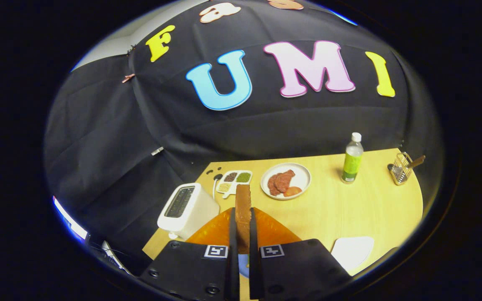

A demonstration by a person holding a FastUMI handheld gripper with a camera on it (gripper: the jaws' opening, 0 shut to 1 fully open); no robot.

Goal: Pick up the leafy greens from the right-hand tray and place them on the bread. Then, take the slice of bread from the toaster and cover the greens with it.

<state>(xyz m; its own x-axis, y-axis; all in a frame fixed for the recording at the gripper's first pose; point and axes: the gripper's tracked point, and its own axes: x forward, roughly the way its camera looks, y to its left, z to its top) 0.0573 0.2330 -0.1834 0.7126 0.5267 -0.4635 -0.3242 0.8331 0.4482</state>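
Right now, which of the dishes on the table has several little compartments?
The small divided tray beside the white toaster, beyond the tongs shut on the bread slice; the round plate alongside it is one open surface holding meat slices.

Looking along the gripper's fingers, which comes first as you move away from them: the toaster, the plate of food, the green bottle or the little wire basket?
The gripper is shut on a bread slice.
1. Toaster: just ahead, left of the fingers.
2. Plate of food: beyond the fingers, slightly right.
3. Green bottle: farther back, to the right.
4. Wire basket: far right corner of the table; the farthest, though close to the bottle's depth.
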